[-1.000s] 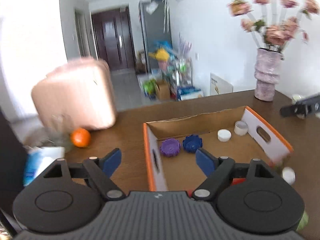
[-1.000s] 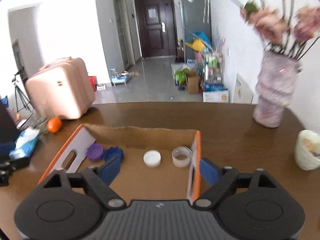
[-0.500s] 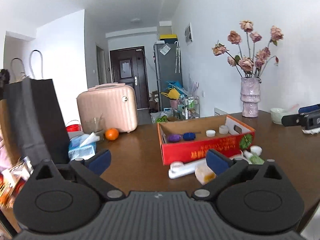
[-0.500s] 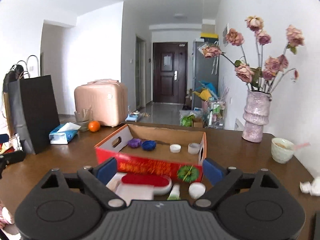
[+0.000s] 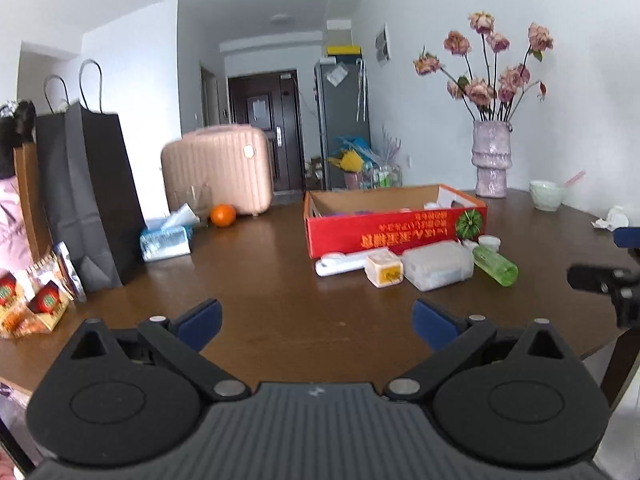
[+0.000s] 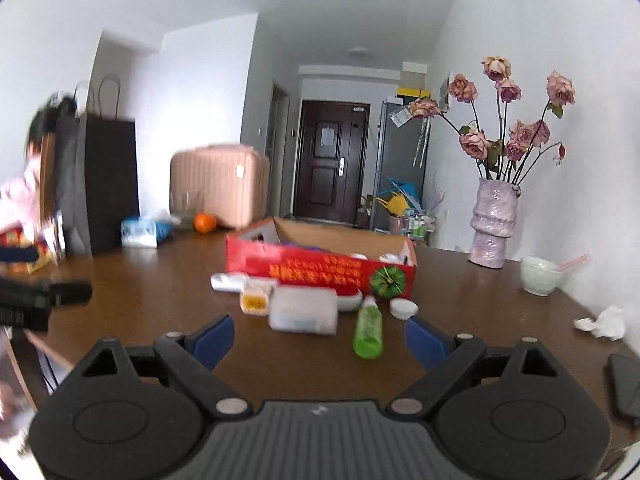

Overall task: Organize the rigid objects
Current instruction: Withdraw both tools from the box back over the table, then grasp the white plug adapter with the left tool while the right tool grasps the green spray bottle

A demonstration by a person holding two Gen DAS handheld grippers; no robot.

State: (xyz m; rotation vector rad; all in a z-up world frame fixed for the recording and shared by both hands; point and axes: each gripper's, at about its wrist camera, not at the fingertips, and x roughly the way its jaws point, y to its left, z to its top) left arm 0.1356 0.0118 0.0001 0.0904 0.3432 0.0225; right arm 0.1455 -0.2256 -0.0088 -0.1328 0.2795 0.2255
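A red cardboard box [image 5: 394, 226] [image 6: 320, 270] stands open on the brown table, with lids inside. In front of it lie a white remote [image 5: 340, 266], a yellow cube [image 5: 384, 268] [image 6: 254, 300], a clear plastic case [image 5: 438, 266] [image 6: 304, 314], a green bottle [image 5: 494, 266] [image 6: 368, 330] and a white cap [image 5: 489, 242] [image 6: 404, 307]. My left gripper [image 5: 318, 326] is open and empty, well short of these things. My right gripper [image 6: 318, 336] is open and empty, just short of the case and bottle.
A pink vase of flowers [image 5: 492, 164], a pale bowl [image 5: 546, 195] and crumpled tissue [image 6: 604, 322] are at the right. A black paper bag [image 5: 90, 196], snack packets [image 5: 36, 302], a tissue pack [image 5: 166, 238], an orange [image 5: 223, 215] and a pink suitcase [image 5: 218, 172] are at the left. A dark flat object [image 6: 626, 384] lies near right.
Both grippers have drawn back from above the box toward the near table edge and dropped lower. The box and loose items now lie farther ahead. Both jaws stayed open.
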